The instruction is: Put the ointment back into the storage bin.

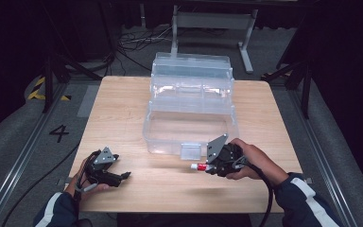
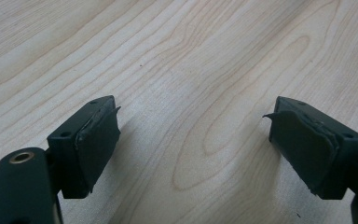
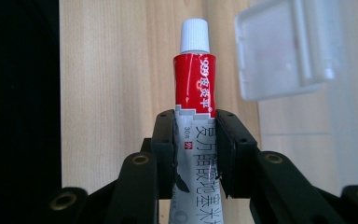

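Two grippers are in your hands over the wooden table, and the biggest thing on that table is the clear plastic box standing open at its middle, its tiered trays stepped back toward the far edge. Its deep lower compartment faces you, with a small clear latch hanging down on the front wall.

Your right gripper is held just in front of that front wall, near the latch, pointing toward your left. Its jaws are clamped on a tube — red at the upper part, grey-white with printed characters lower down, with a white screw cap at the free end. In the right gripper view the two pads press the tube's body from either side, the red part and cap stick out beyond them, and the latch shows to the upper right. The tube is clear of the table, outside the box.

Your left gripper sits low near the table's front left corner, well apart from the box. Its jaws stand wide apart — in the left gripper view bare wood grain lies between the two pads, and nothing is held.
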Available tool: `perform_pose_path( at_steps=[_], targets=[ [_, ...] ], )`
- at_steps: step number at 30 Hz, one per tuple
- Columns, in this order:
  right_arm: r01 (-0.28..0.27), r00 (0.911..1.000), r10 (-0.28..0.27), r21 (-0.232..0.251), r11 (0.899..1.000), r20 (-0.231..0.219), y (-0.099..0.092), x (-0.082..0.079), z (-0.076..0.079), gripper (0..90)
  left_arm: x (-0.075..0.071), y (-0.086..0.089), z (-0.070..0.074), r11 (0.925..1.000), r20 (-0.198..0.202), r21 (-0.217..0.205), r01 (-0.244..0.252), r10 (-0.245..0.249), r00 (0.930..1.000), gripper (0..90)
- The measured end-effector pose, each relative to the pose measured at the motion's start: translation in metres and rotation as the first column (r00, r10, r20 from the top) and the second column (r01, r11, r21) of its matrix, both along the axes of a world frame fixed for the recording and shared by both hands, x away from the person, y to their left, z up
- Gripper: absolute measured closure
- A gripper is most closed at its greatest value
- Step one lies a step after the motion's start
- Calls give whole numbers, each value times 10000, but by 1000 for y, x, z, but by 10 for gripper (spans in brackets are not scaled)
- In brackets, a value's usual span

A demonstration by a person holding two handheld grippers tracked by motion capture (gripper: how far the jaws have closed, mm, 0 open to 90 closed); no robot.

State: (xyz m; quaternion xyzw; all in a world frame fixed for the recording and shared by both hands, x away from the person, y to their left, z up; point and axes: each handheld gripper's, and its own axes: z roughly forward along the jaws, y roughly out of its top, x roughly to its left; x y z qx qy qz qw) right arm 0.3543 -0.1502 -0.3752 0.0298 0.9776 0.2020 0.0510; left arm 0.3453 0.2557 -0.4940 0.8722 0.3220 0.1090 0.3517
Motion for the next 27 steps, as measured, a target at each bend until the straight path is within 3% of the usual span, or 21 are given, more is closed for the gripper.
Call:
perform_pose_path(
  at_steps=[11,19,27],
  targets=[
    [123,9978,-118,-59,9999,651,-4,6,34,710,0,0,0,10000,11,2,-35,35,10000,161],
    [176,9954,-166,-102,9998,947,-2,19,47,709,0,0,0,10000,17,4,-56,56,10000,160],
    [196,9955,-180,-170,9997,933,4,34,51,709,0,0,0,10000,14,1,-57,57,10000,160]
  ],
)
